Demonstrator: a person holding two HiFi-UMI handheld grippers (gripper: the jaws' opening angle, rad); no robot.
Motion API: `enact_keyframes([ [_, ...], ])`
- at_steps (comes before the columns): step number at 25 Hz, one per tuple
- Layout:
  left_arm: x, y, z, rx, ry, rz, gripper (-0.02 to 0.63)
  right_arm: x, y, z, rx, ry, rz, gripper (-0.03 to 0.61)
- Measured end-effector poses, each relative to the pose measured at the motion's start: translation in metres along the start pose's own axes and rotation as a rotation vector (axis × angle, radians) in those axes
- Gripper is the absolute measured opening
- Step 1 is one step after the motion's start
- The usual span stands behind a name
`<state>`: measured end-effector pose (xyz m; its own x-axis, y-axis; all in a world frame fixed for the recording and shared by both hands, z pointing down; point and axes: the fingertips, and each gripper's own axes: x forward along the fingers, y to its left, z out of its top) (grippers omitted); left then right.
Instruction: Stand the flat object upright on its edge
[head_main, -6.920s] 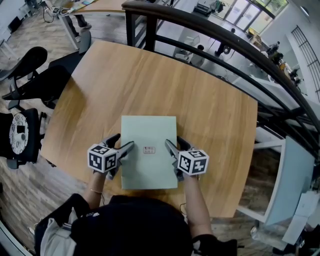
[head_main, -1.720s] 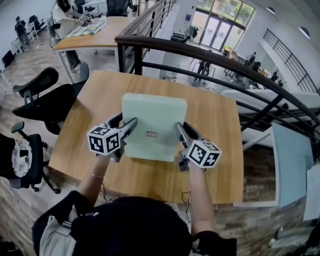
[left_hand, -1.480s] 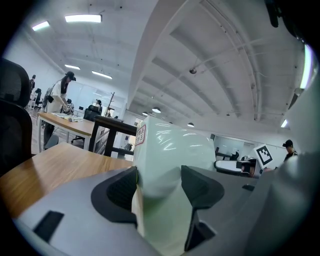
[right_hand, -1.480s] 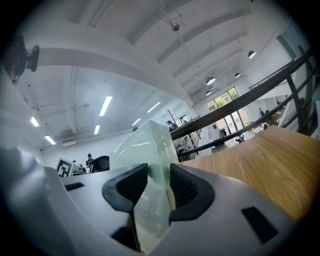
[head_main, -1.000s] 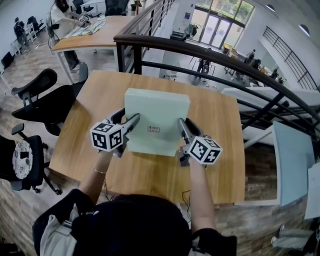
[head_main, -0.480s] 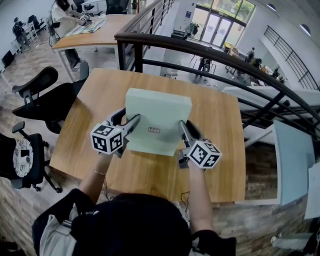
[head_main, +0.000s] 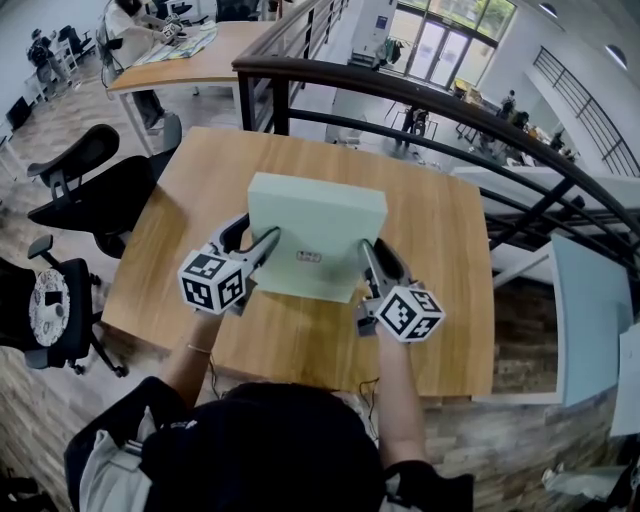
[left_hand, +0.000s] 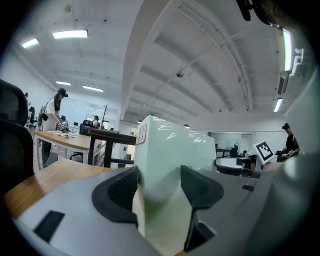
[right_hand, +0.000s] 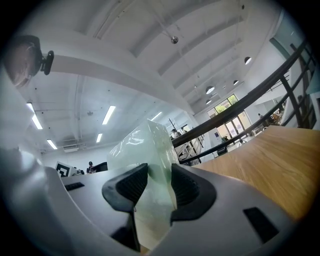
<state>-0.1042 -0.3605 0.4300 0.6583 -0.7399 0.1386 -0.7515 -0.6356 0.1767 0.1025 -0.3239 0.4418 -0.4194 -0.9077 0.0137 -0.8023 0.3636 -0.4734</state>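
The pale green, flat rectangular pack wrapped in clear film (head_main: 315, 225) was up off its broad face near the middle of the light wooden tabletop (head_main: 440, 230). Its face with the small label was turned toward the person and its thick upper edge was uppermost. In the head view its lower edge lay close to the wood, but whether it touched the tabletop could not be told from any view.

The left hand-held gripper (head_main: 262, 240) pinched the pack's left side edge. In the left gripper view the dark pads pressed into the film on both faces and dented it slightly. The right hand-held gripper (head_main: 368, 255) pinched the opposite side edge in the same way, with the wrapped edge squeezed between its two pads. Both grippers lay roughly level, one on each side, so the pack was carried between them.

By my reading, the tipping-up step was almost done and the step in hand was setting the pack squarely on its lower edge. The next move would call for getting that edge flat on the wood with the pack truly vertical. The jaws would then need easing apart gently, one side slightly after the other, while watching for lean. The film looked slippery and the edge fairly narrow, so a hurried let-go could have let it topple back onto its face.
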Motion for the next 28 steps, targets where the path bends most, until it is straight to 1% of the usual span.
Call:
enact_keyframes([
  [7,-0.015,-0.011,-0.003,0.028,-0.017,0.002,0.278,-0.015,0.008,-0.005,-0.012,-0.026,0.014,0.144],
  [12,-0.026,-0.018,-0.007,0.048,-0.019,0.002,0.278,-0.026,0.014,-0.009,-0.023,-0.021,0.028,0.144],
  [24,-0.041,-0.027,-0.014,0.075,-0.011,0.000,0.278,-0.041,0.020,-0.018,-0.025,-0.042,0.018,0.146],
  [28,-0.044,-0.028,-0.016,0.080,-0.016,-0.002,0.279,-0.045,0.022,-0.022,-0.023,-0.068,0.010,0.146],
])
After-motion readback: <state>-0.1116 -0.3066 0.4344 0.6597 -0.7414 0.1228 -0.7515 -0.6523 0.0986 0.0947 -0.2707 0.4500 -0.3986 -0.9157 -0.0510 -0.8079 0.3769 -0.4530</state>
